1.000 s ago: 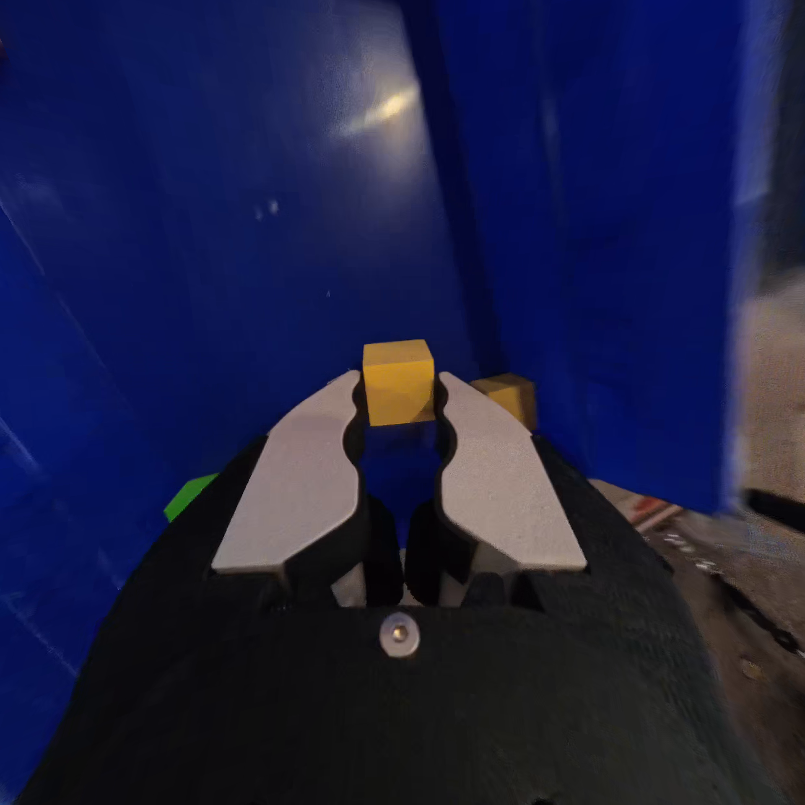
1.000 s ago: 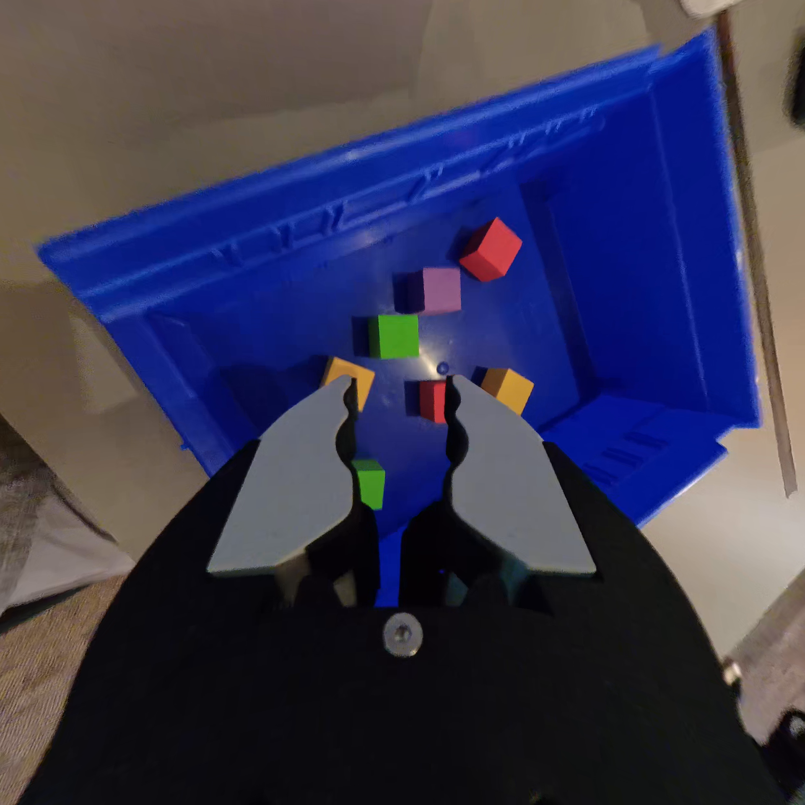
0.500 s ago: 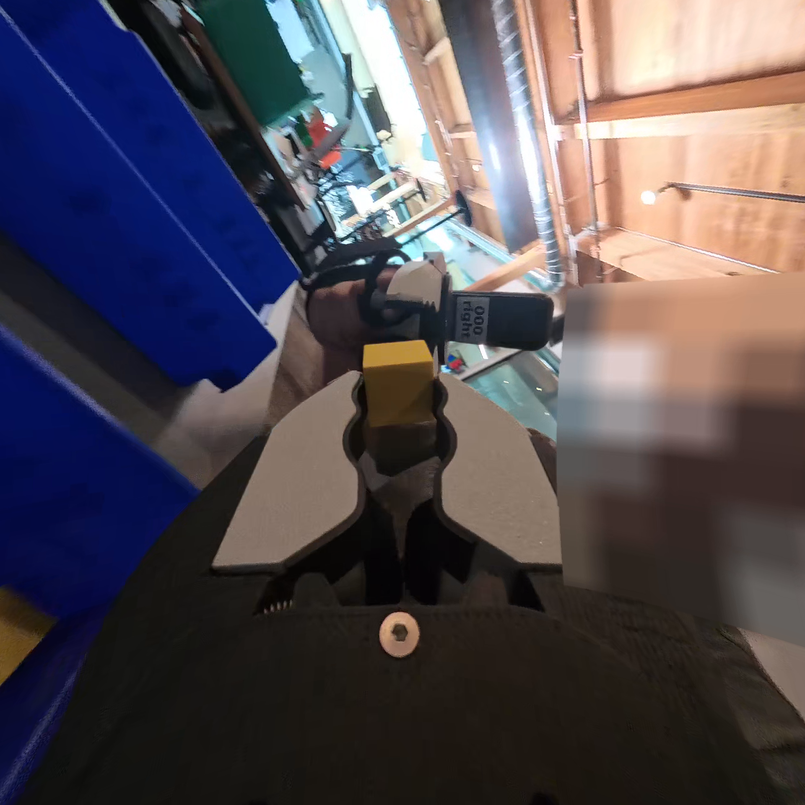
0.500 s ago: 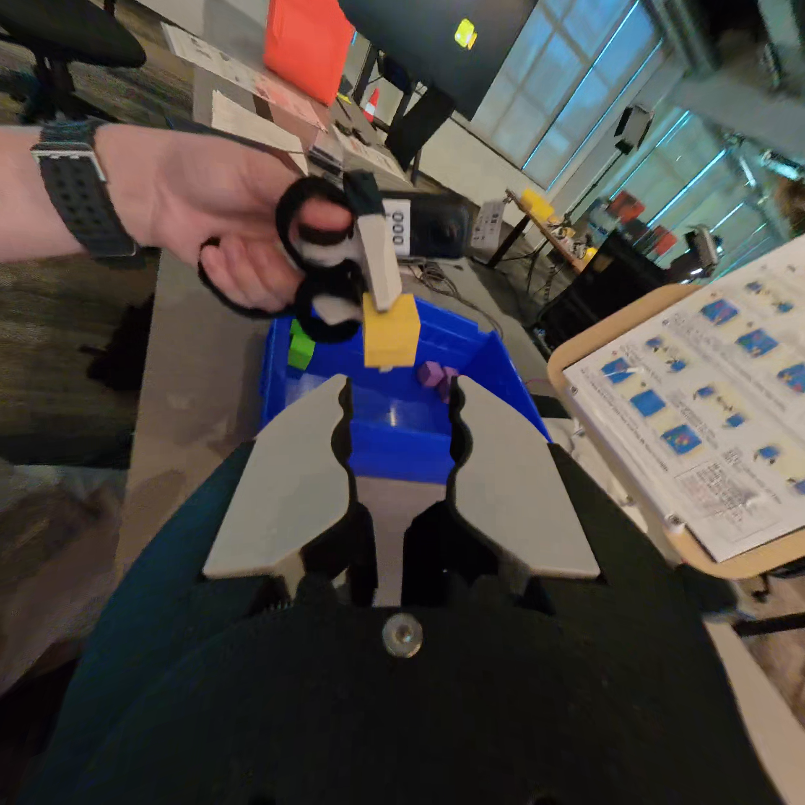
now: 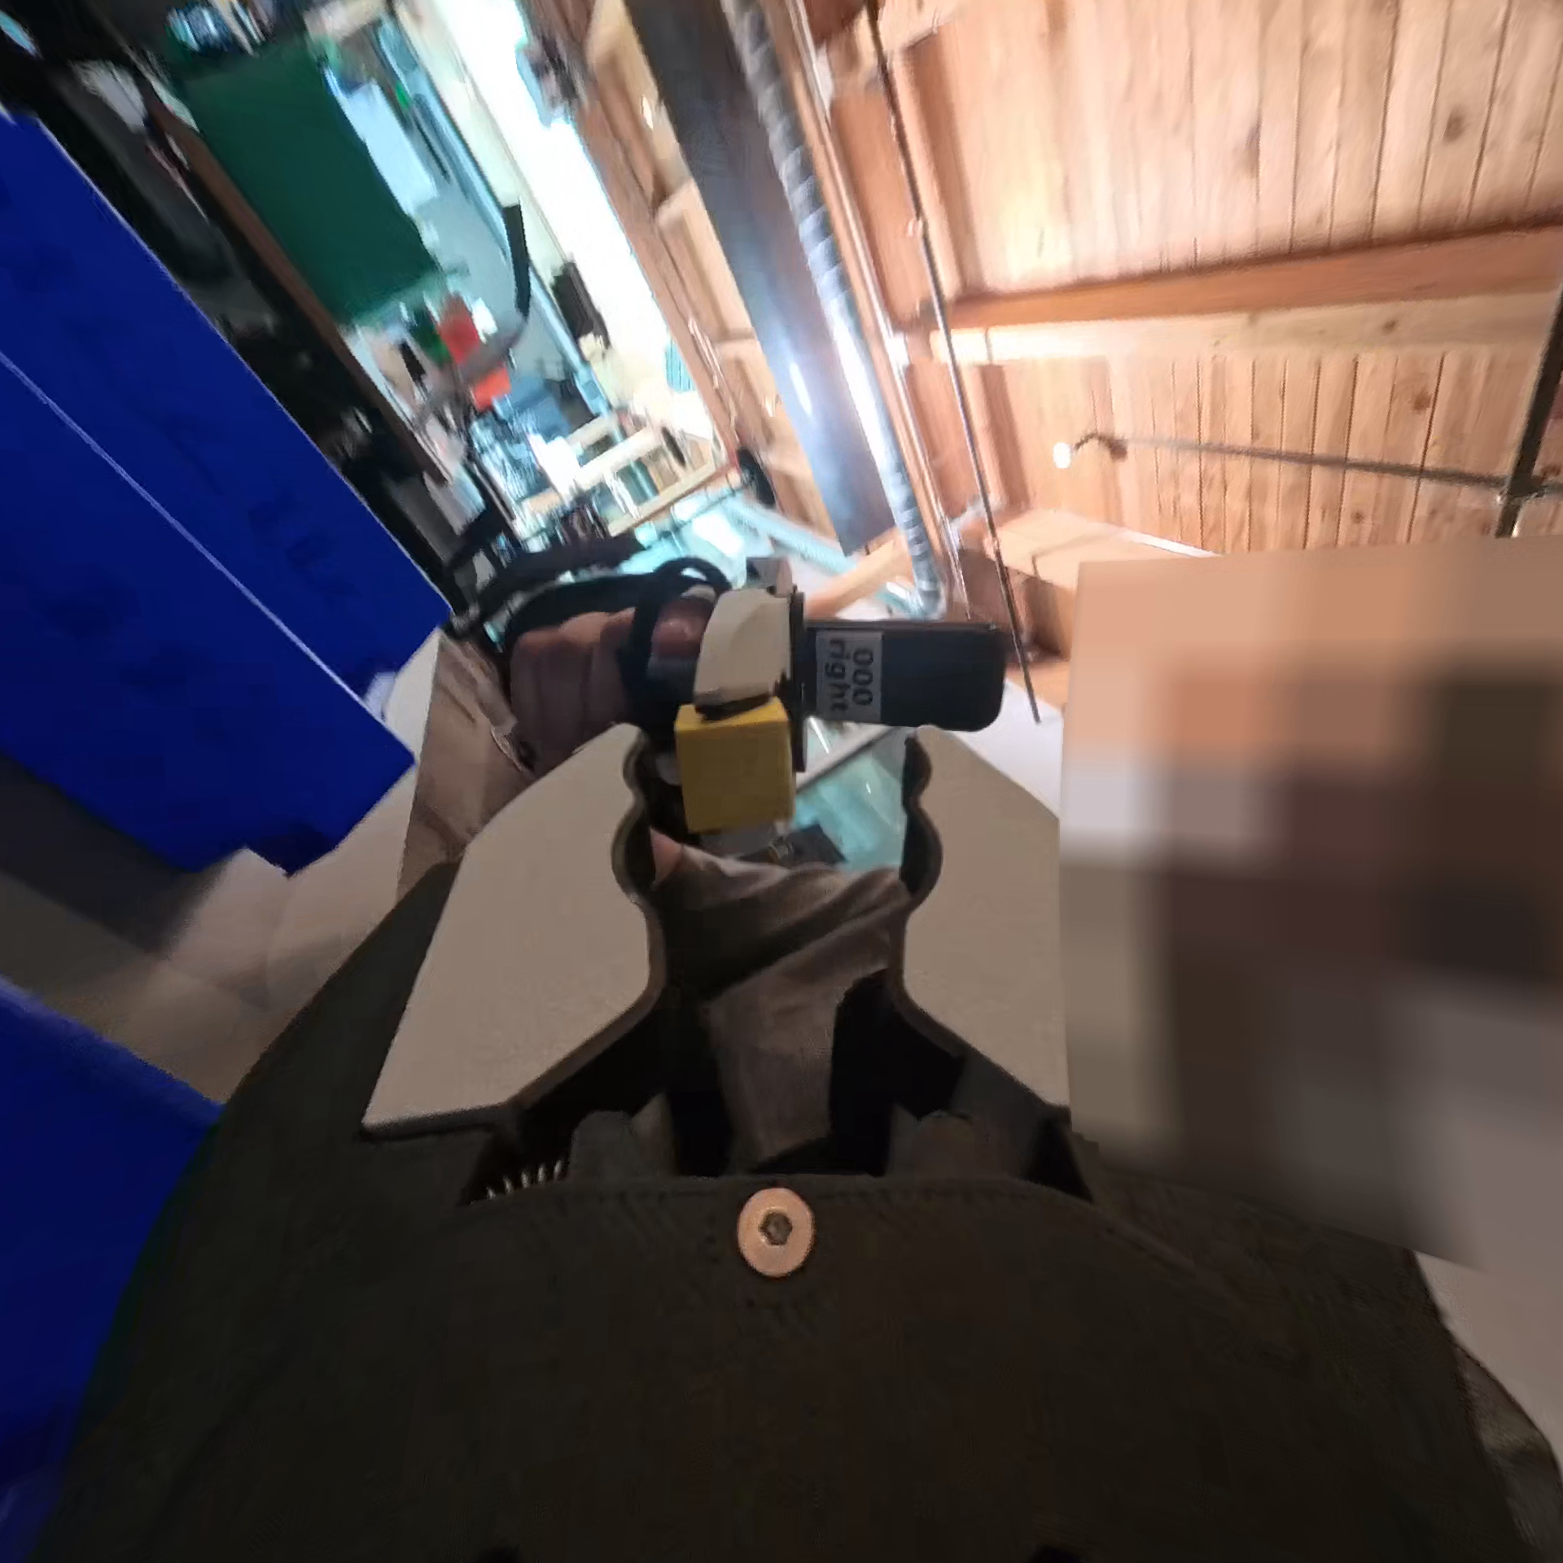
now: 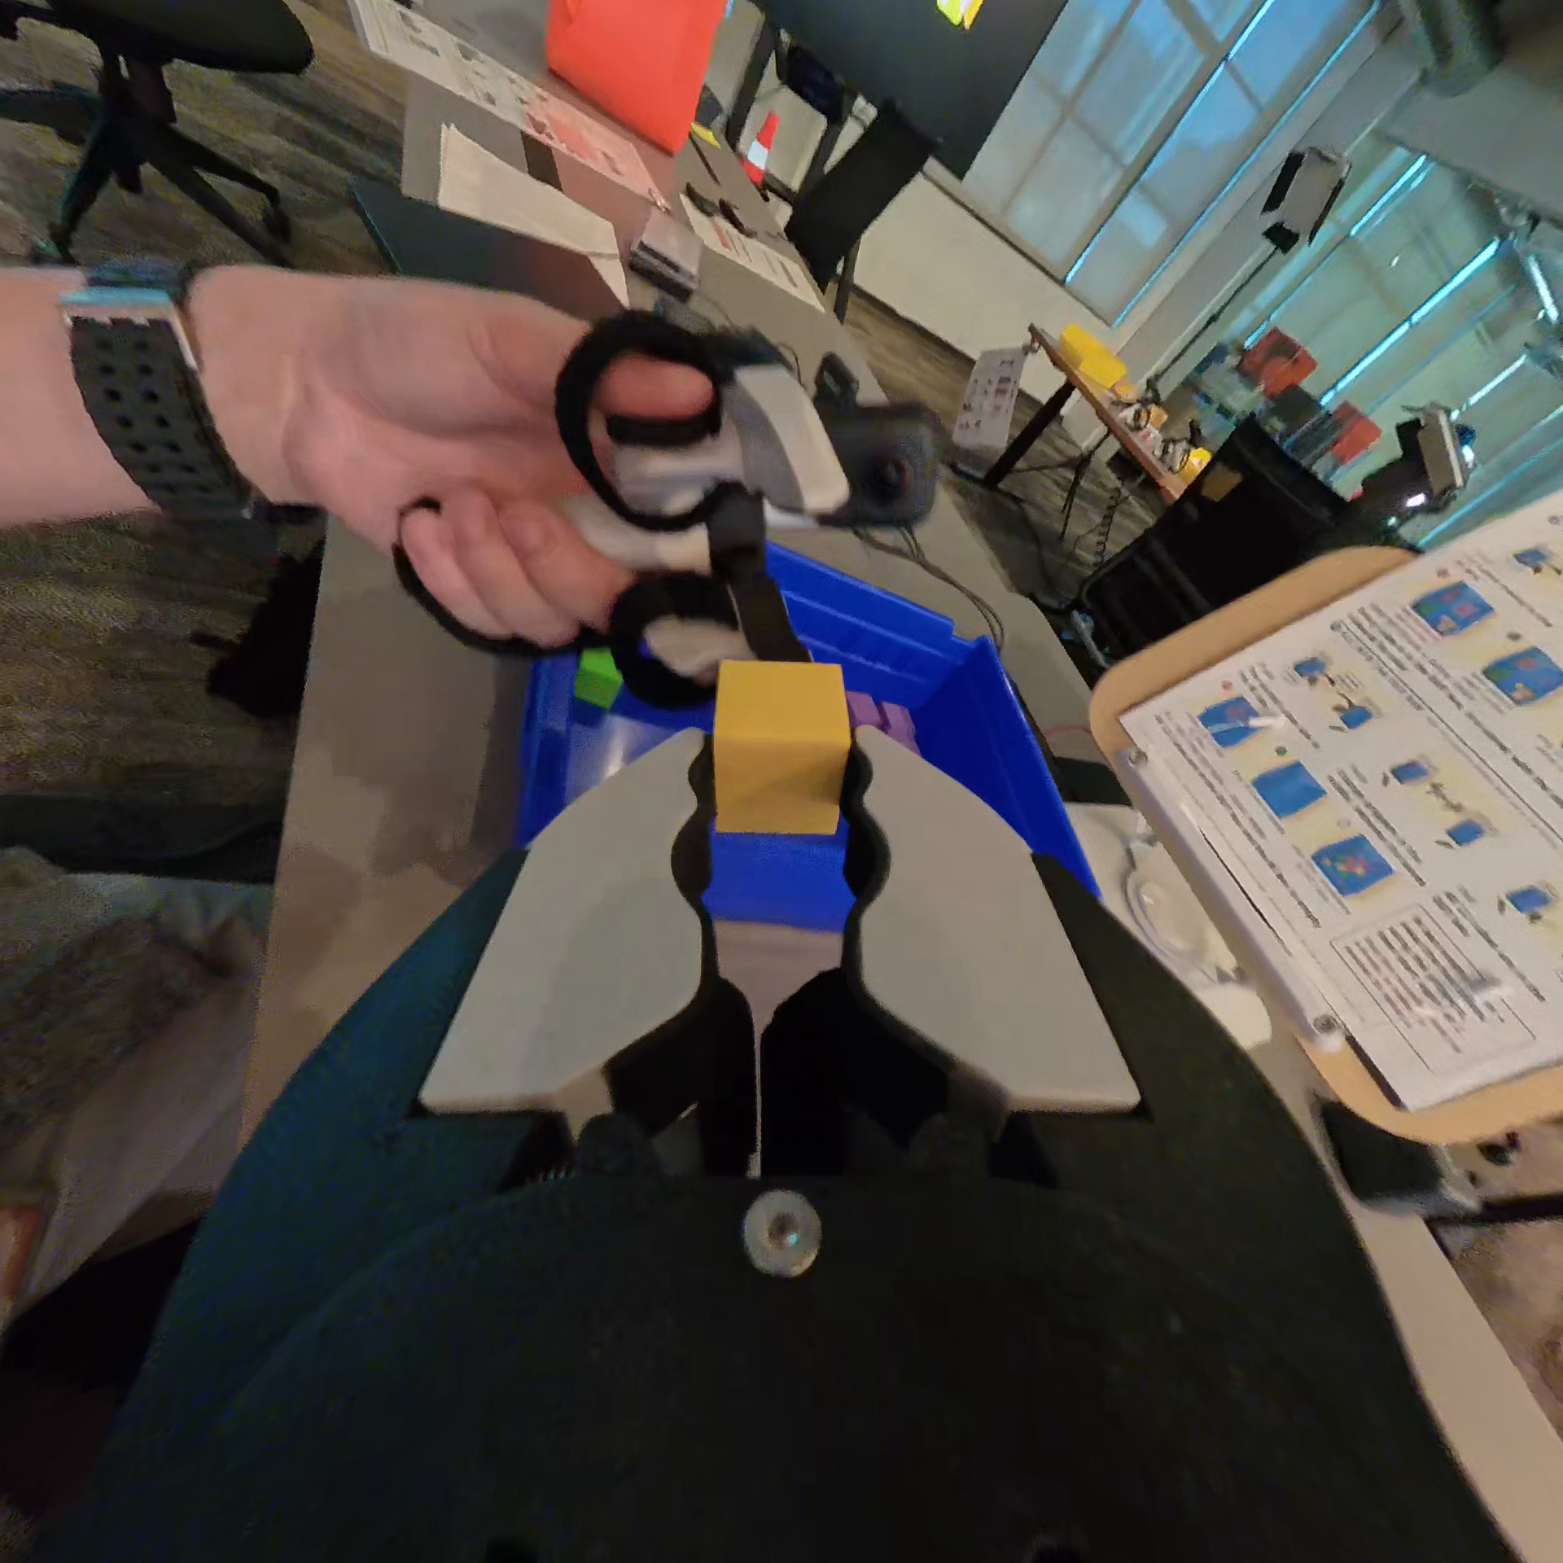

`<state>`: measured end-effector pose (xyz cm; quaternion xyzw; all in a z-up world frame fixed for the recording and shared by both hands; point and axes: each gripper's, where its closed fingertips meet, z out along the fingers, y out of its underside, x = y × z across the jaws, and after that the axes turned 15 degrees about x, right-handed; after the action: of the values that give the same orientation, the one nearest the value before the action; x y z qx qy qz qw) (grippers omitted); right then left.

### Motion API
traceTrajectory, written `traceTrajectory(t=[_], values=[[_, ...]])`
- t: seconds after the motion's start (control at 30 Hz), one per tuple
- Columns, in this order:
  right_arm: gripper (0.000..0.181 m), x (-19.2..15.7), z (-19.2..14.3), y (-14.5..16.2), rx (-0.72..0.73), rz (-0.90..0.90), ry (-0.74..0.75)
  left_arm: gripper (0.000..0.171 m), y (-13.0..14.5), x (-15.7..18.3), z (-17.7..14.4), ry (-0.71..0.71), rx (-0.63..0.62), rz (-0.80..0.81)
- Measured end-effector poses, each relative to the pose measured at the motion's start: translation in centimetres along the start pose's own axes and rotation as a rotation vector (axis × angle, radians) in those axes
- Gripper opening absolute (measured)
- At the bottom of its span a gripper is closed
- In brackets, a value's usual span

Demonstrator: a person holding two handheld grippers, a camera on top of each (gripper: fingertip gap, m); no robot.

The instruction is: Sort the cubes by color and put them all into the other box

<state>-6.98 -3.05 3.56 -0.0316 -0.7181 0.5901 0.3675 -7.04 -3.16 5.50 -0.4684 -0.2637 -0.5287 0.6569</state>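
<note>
A yellow cube [image 6: 778,727] is clamped between the fingertips of my right gripper [image 6: 778,748], above the near edge of a blue bin [image 6: 973,702]. My left gripper [image 5: 774,744] faces it with its jaws spread wide. The yellow cube [image 5: 734,774] sits between those open tips but off the pads, held by the right gripper's white fingers [image 5: 736,660]. In the right wrist view a hand holds the left gripper [image 6: 719,499] just above and behind the cube. A green cube [image 6: 598,677] and a purple cube [image 6: 884,719] lie in the bin.
The bin stands on a grey table [image 6: 381,803]. A round wooden board with a printed picture sheet [image 6: 1353,803] is close on the right. An office chair [image 6: 152,51] and more tables are behind. Blue bin walls [image 5: 169,592] fill the left of the left wrist view.
One second ago the left gripper held the yellow cube inside the bin. Both grippers then rose and turned to face each other. Now the right has shut on the cube and the left has opened.
</note>
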Motion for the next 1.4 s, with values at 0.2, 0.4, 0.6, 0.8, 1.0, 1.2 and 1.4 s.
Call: traceTrajectory(t=[0.2,0.4,0.6,0.8,1.0,1.2,1.4], values=[[0.028,10.4,-10.6,7.3,-0.552,0.073,0.068,0.023,-4.0,0.1,-4.7,-0.257,0.119,0.258],[0.028,9.4,-21.7,17.7,-1.232,0.301,-0.125,0.022,-4.9,1.5,-6.7,-0.347,0.118,0.361],[0.029,5.3,-25.5,23.2,-1.472,0.474,-0.226,0.023,-5.2,-0.4,-8.1,-0.526,0.084,0.442],[0.030,4.2,-25.0,24.9,-1.487,0.498,-0.223,0.042,-6.5,-4.9,-11.3,-0.939,-0.018,0.643],[0.048,5.4,-25.4,24.3,-1.469,0.489,-0.166,0.059,-4.7,-9.5,-13.0,-1.169,-0.205,0.627],[0.041,8.6,-24.6,21.0,-1.340,0.322,-0.027,0.059,-3.5,-13.5,-14.4,-1.374,-0.341,0.657],[0.035,9.5,-23.7,19.3,-1.233,0.252,0.050,0.059,-11.9,-15.0,-11.2,-1.383,-0.253,0.825]])
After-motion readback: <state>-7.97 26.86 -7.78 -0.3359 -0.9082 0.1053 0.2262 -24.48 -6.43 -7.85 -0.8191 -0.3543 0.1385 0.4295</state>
